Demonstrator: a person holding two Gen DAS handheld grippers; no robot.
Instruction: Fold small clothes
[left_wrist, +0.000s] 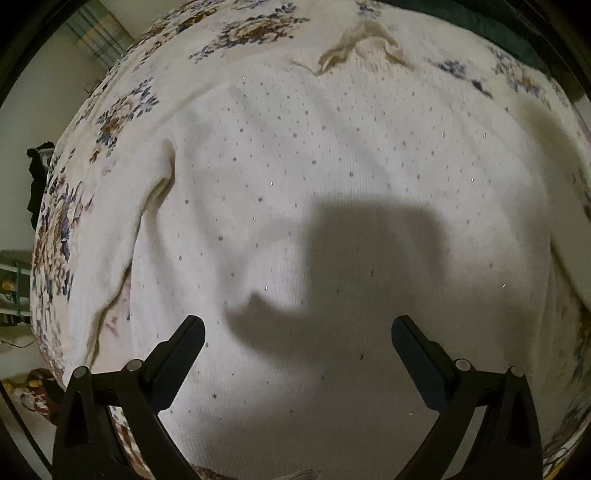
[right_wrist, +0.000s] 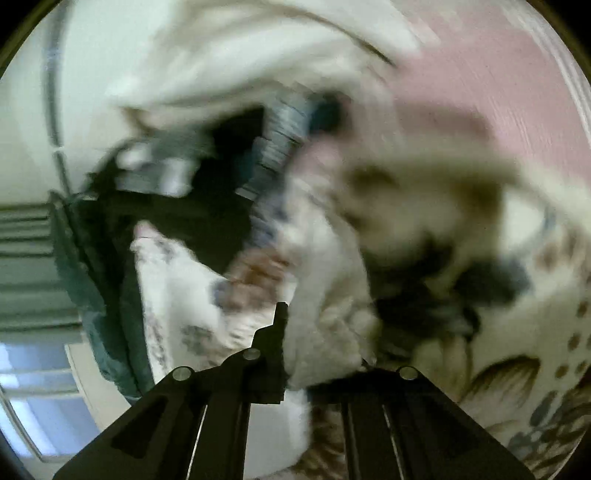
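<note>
One gripper hangs spread over a flat sweater; the other pinches white cloth.

The left gripper (left_wrist: 297, 332), jaws wide apart and empty, points down at one cream knit sweater (left_wrist: 332, 177), speckled with small dots, lying flat on a floral bedspread (left_wrist: 122, 110). Only the blurred right view shows the right gripper (right_wrist: 295, 332), jaws pressed together on fuzzy white fabric (right_wrist: 325, 325).

You're over a bed w/ a floral bedspread (left_wrist: 122, 110). A white knit sweater (left_wrist: 332, 166) w/ small grey dots lies spread flat on it, neckline at far edge, sleeves along both sides.
</note>
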